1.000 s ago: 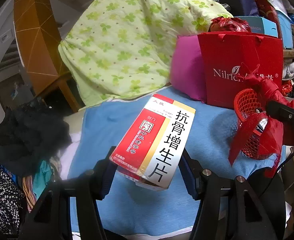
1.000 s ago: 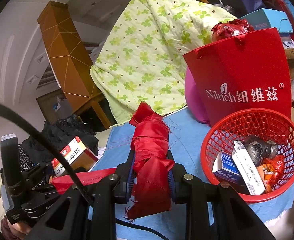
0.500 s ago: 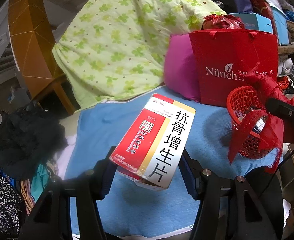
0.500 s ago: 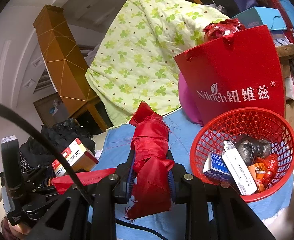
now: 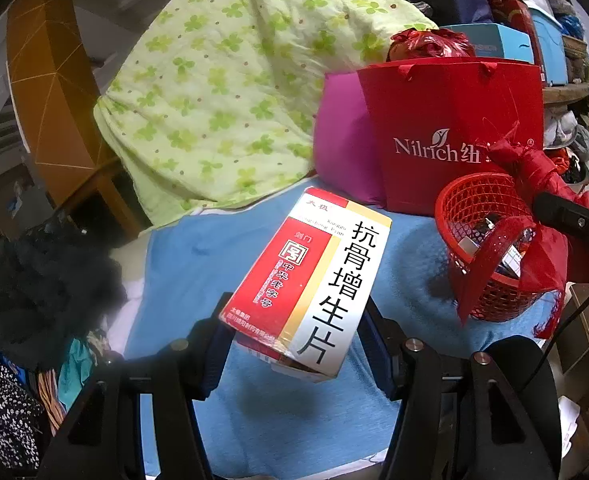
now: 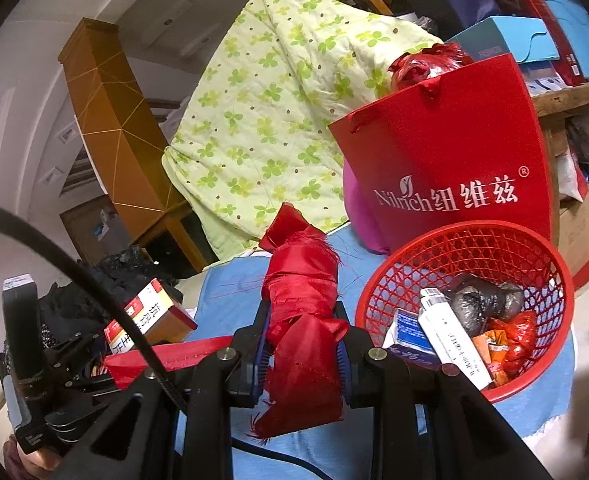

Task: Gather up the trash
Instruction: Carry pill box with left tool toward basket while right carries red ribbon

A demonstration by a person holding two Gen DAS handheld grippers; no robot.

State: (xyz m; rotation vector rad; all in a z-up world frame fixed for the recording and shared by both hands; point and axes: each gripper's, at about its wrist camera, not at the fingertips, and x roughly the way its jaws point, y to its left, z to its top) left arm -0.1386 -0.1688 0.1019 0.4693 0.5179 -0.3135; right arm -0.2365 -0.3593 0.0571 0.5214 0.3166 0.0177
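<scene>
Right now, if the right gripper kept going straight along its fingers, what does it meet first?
Probably the blue cloth on the surface just ahead, since the right gripper, shut on the red fabric bundle, points slightly down. The red mesh basket sits off to its right, likely outside that line. Depth is unclear.

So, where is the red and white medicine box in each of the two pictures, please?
Left wrist view: the medicine box is in the centre, held between the left tongs, above the blue cloth.
Right wrist view: the same box is small at lower left, in front of the black clothes.
Shared landmark: the red mesh basket, below the red Nilrich bag.
</scene>
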